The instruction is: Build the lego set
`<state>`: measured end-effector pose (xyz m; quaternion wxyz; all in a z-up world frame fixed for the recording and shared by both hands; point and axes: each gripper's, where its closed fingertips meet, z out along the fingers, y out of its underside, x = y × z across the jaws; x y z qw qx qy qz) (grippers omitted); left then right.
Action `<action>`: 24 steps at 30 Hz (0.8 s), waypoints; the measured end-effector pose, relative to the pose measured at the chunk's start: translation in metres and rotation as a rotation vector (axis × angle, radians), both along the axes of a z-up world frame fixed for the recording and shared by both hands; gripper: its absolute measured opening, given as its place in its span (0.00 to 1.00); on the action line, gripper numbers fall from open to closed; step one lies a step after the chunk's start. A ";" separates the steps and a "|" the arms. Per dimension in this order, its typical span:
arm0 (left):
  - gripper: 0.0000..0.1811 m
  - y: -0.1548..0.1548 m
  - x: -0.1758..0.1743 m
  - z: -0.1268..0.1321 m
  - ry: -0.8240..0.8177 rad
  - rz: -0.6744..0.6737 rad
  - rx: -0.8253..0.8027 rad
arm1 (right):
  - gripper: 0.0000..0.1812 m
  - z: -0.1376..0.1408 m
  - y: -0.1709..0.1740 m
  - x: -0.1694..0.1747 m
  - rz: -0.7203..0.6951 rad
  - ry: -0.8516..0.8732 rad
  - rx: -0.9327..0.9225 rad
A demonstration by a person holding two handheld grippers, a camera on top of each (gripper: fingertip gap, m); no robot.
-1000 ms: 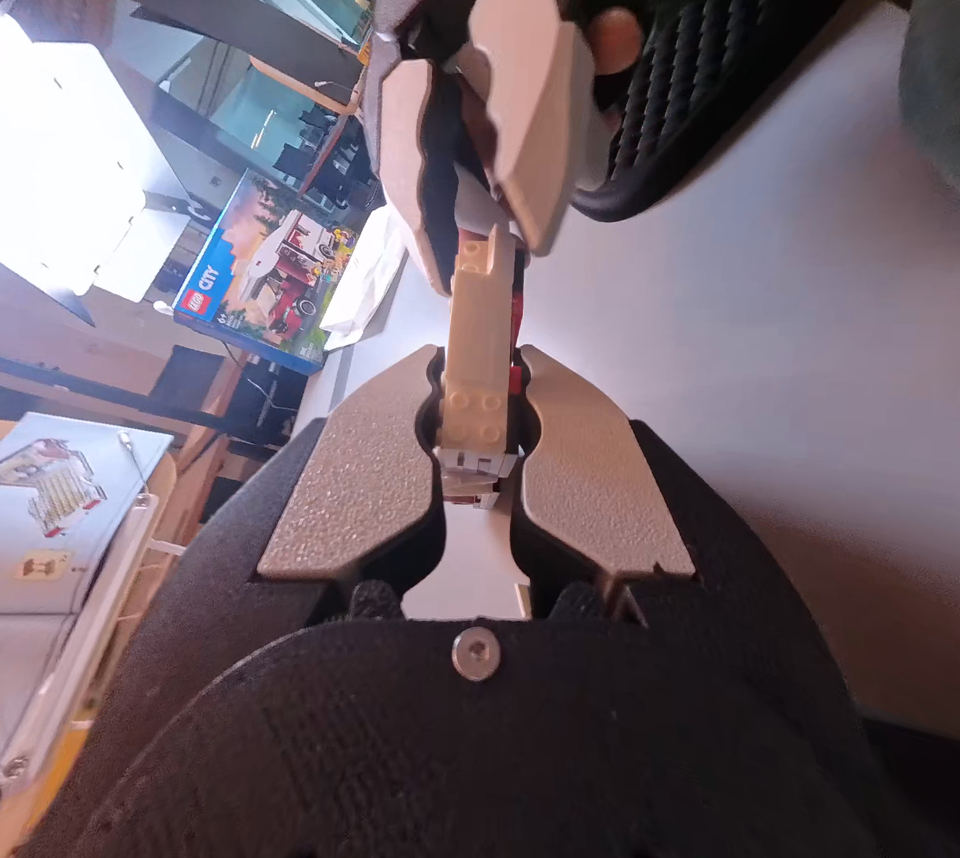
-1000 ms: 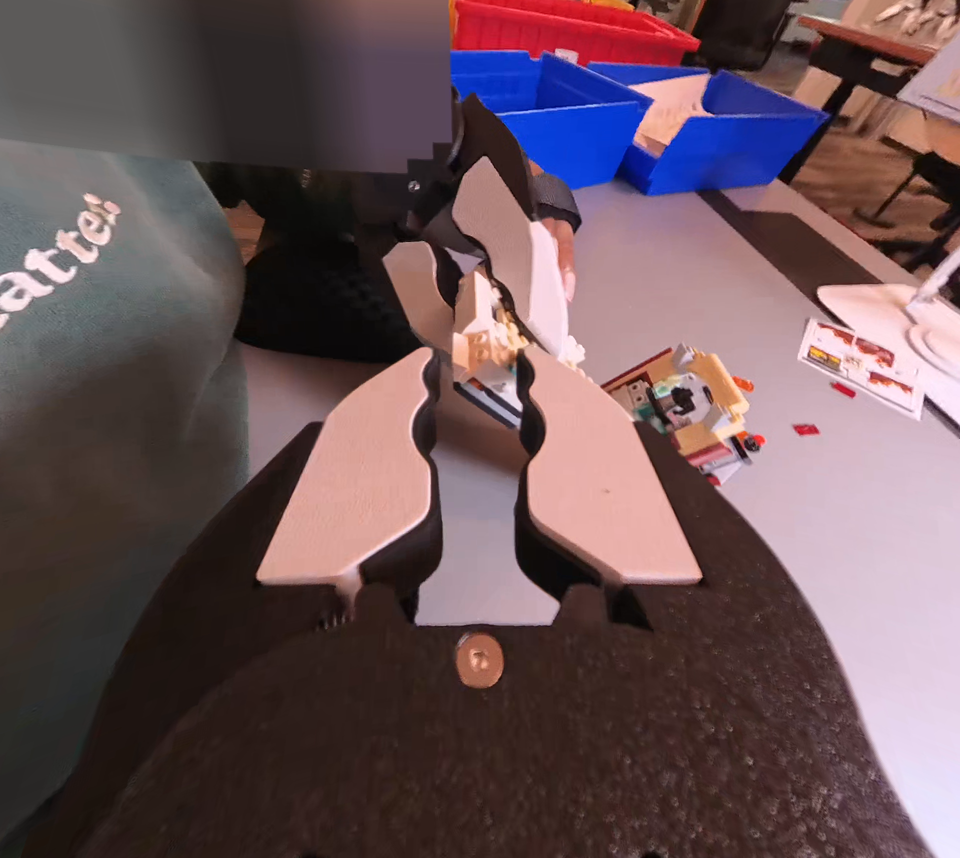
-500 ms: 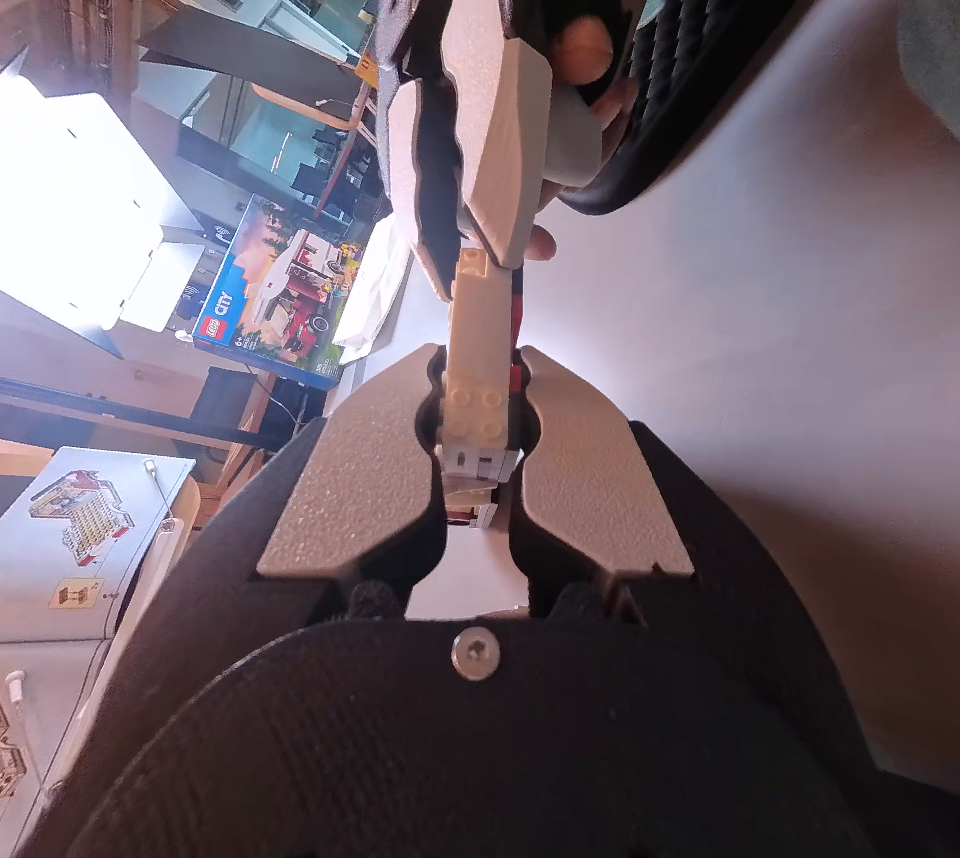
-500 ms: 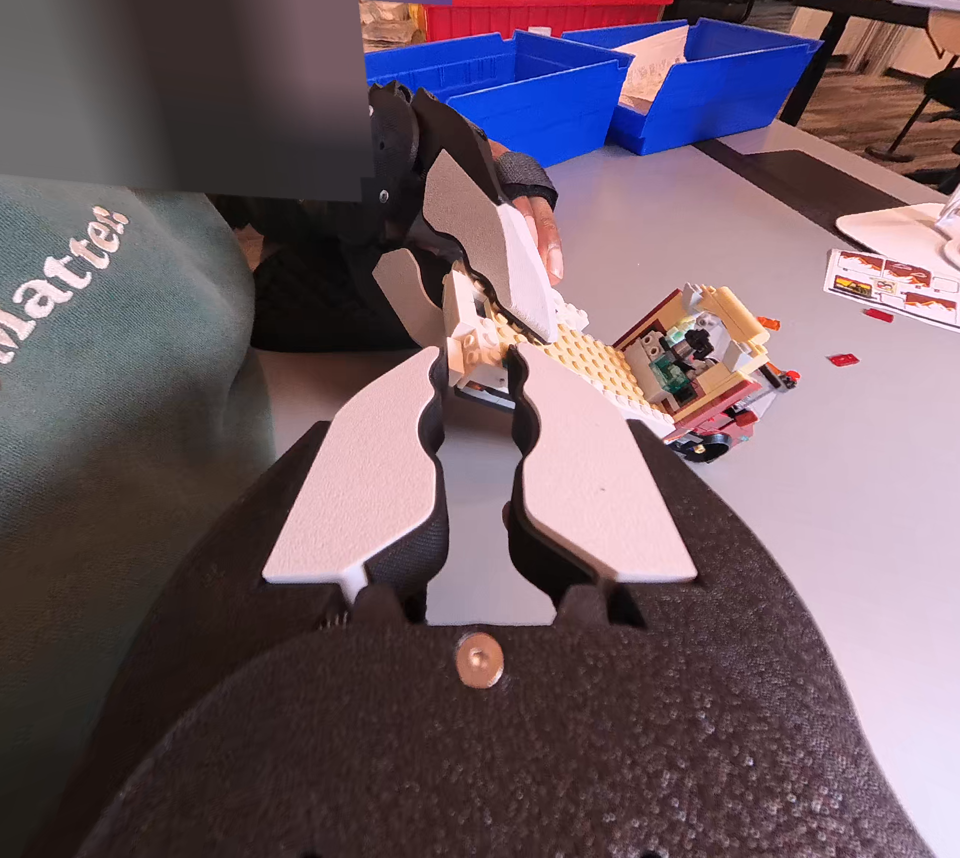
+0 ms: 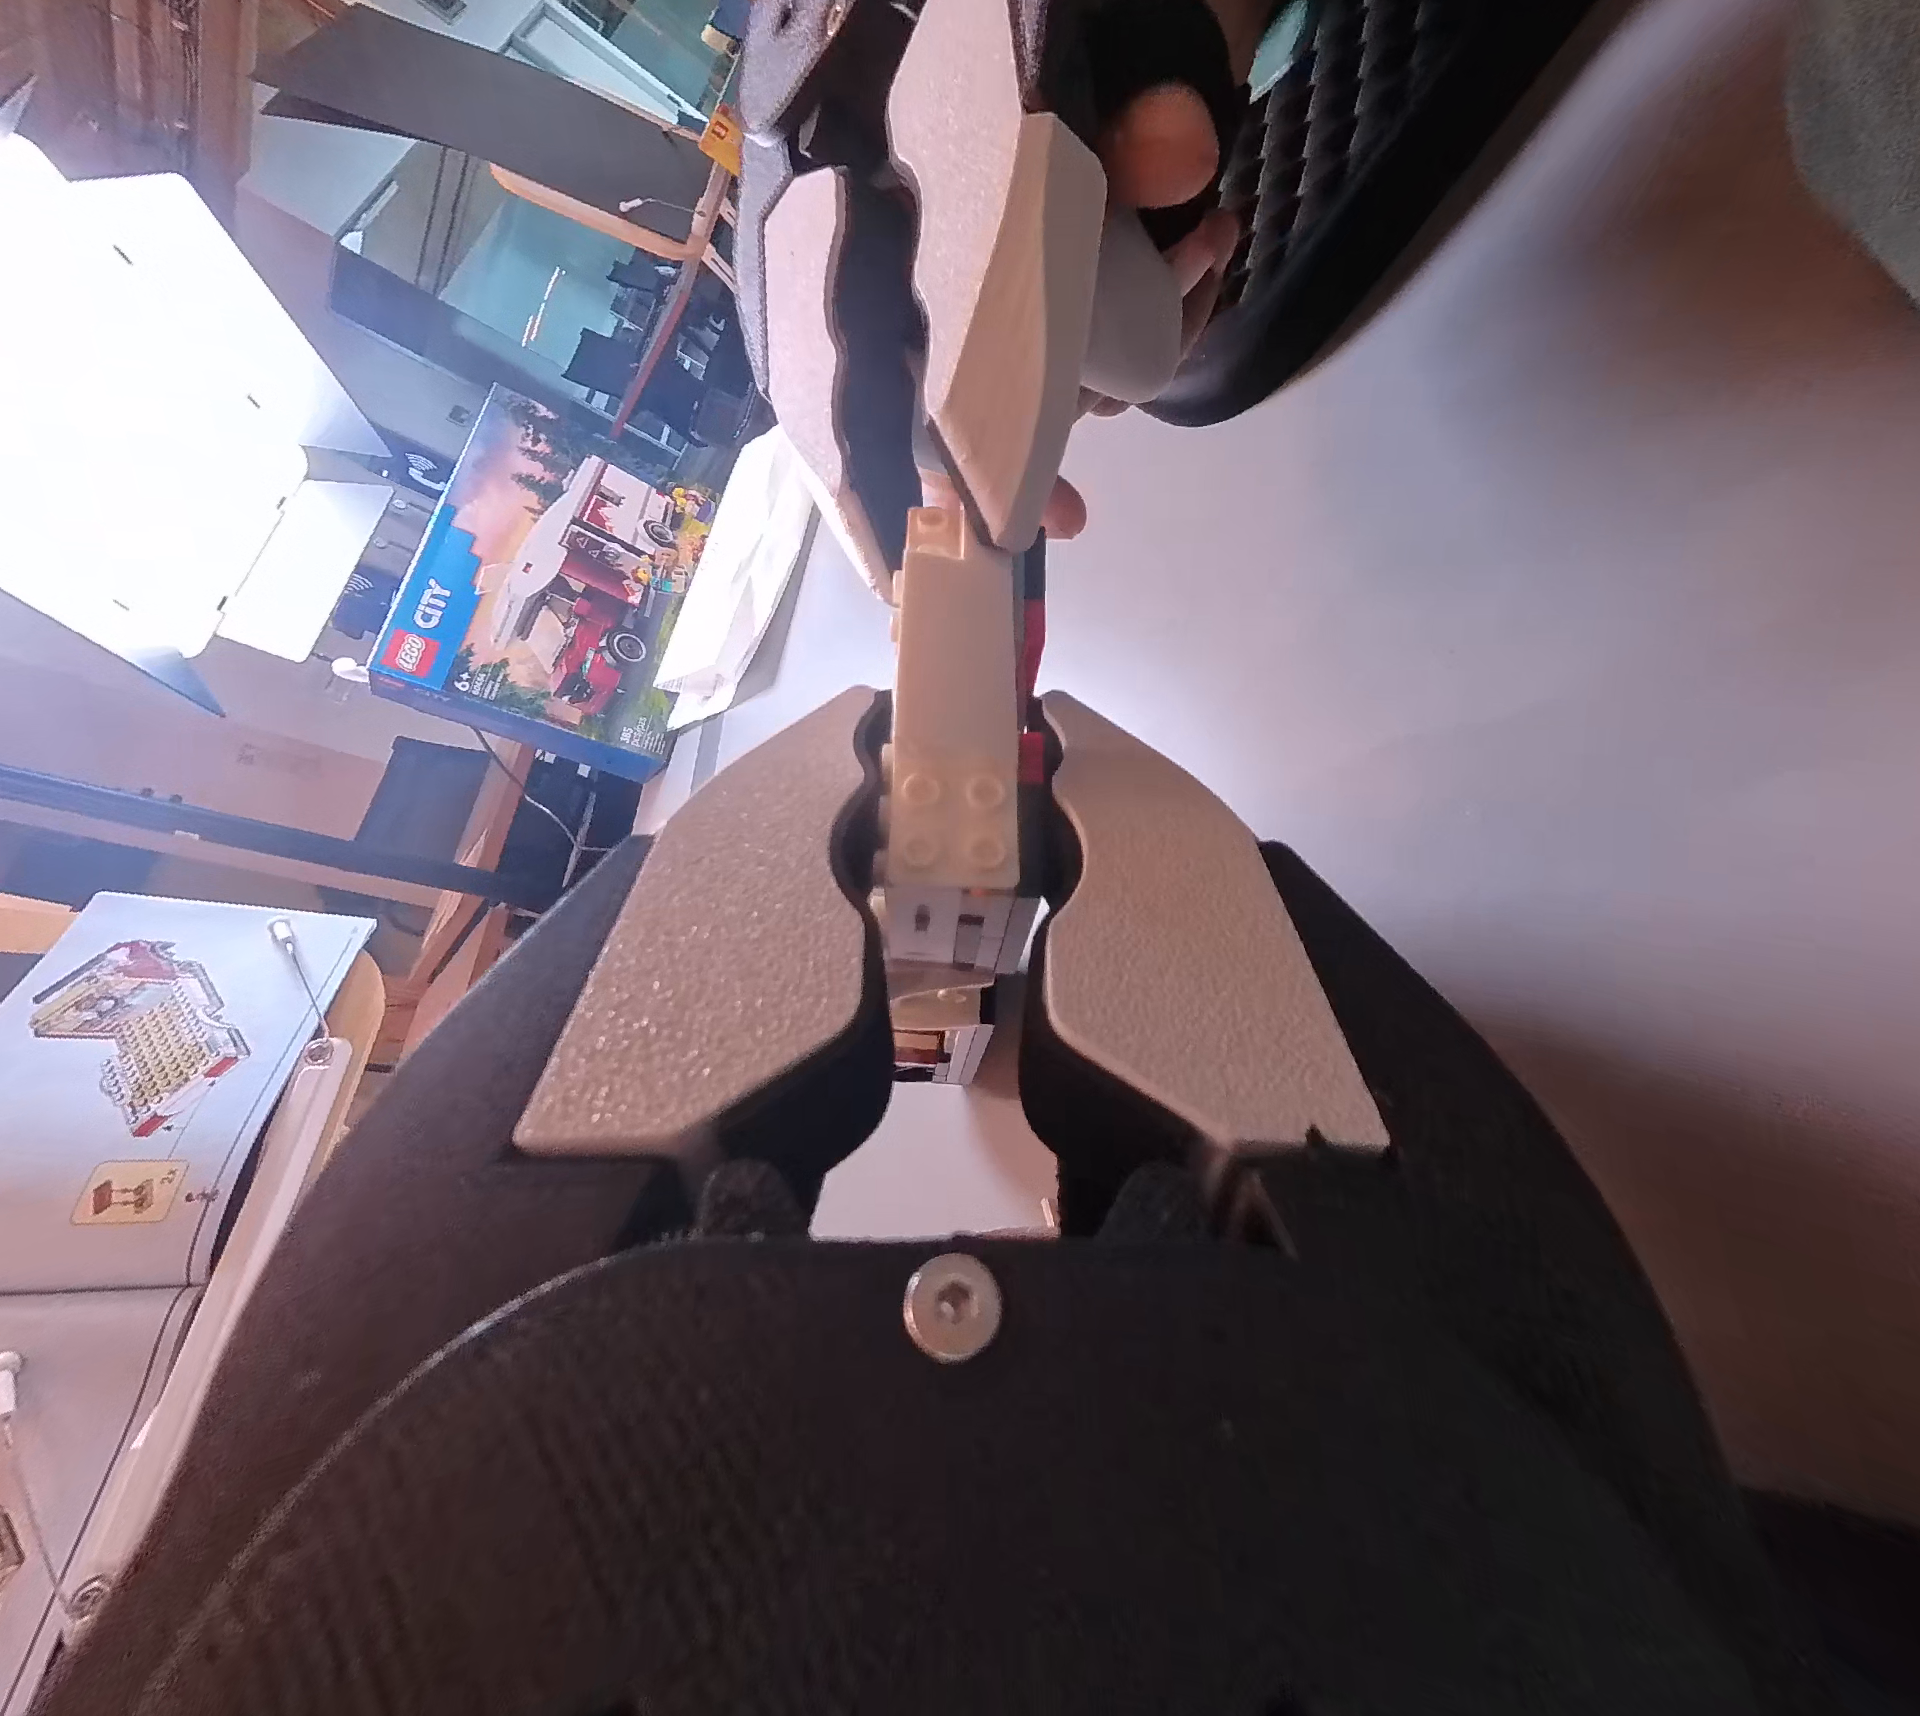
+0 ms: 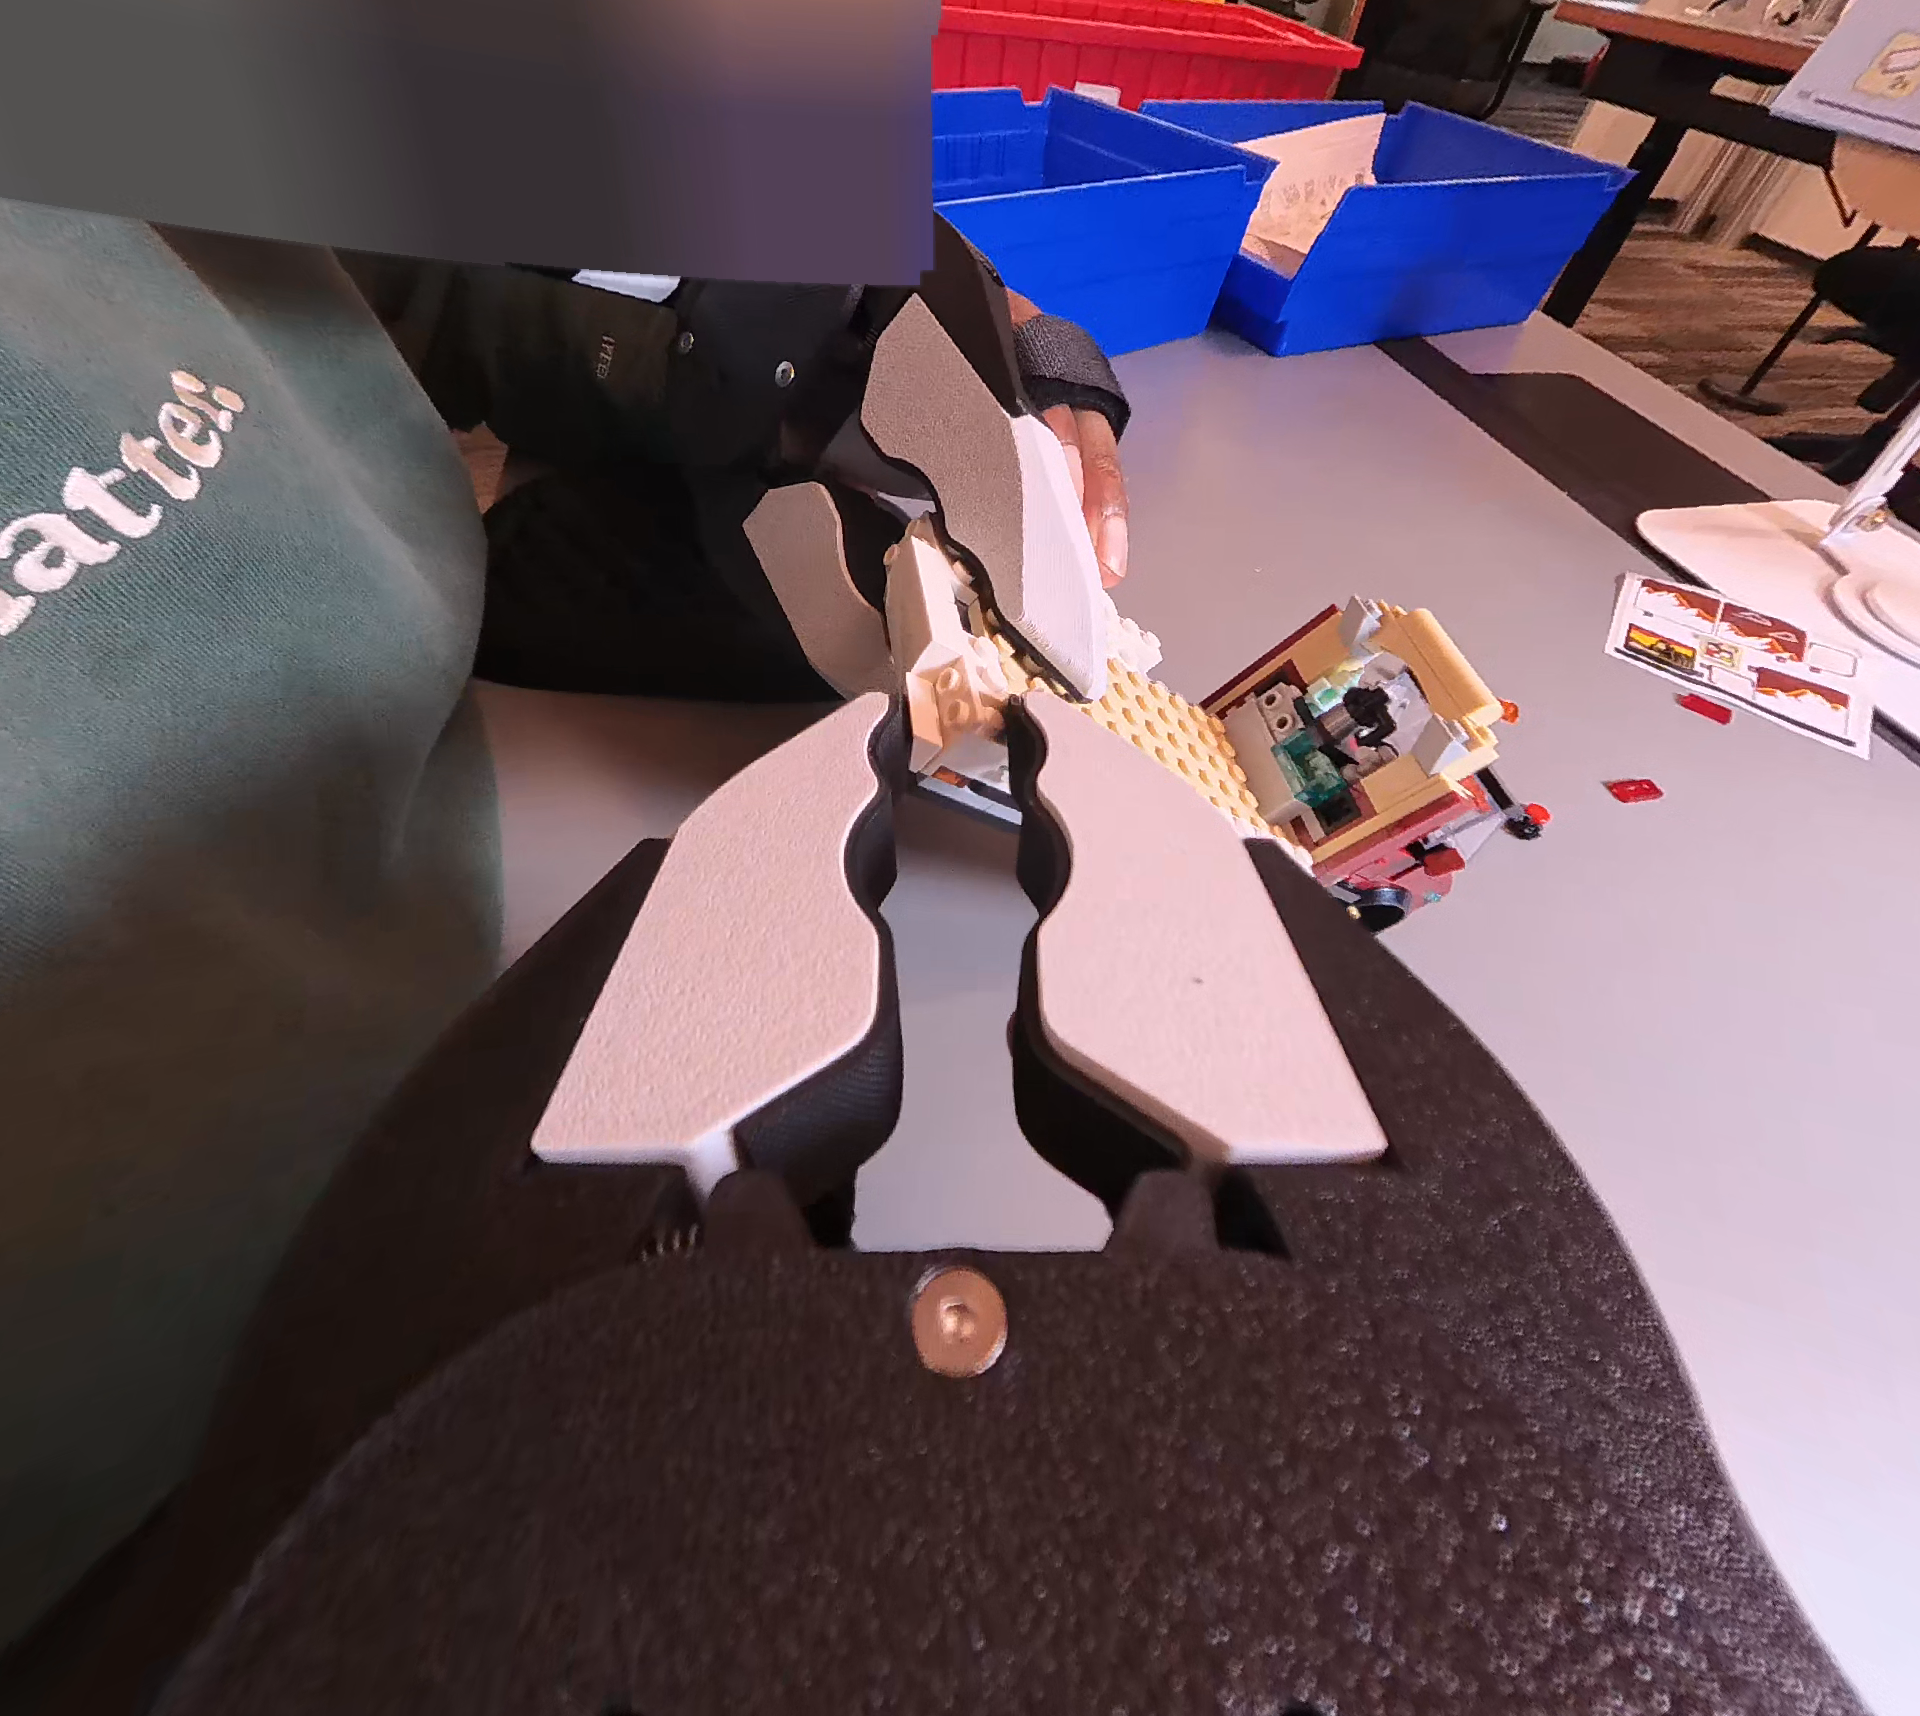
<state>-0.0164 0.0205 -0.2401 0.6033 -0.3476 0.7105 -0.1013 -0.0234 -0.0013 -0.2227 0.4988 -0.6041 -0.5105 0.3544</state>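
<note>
Two tools point(image 5: 951, 793) point(image 6: 956, 710) clamp one lego model point(image 6: 1340, 762) — three bins point(image 6: 1101, 253), apparently.

The right gripper point(image 6: 956, 710) and the left gripper point(image 6: 935, 617) both pinch the white end of the lego build point(image 6: 1299, 752) above the grey table point(image 6: 1558, 991), near blue bins point(image 6: 1434, 243).

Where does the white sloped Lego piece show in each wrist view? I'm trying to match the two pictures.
Left wrist view: the white sloped Lego piece stands at centre, between the left gripper and the right gripper above.
Right wrist view: the same piece sits above centre, at the tips of the right gripper, under the left gripper.
Shared landmark: the grey table.
</note>
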 end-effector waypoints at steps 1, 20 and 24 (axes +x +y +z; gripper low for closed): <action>0.13 0.001 0.000 0.000 0.000 0.002 0.000 | 0.10 0.000 0.001 0.000 -0.002 -0.006 0.005; 0.13 0.013 0.003 0.018 -0.004 -0.006 -0.122 | 0.22 0.016 0.016 -0.004 -0.014 -0.262 0.543; 0.13 0.017 0.006 0.024 -0.004 -0.016 -0.182 | 0.13 0.022 0.027 -0.004 -0.008 -0.294 0.643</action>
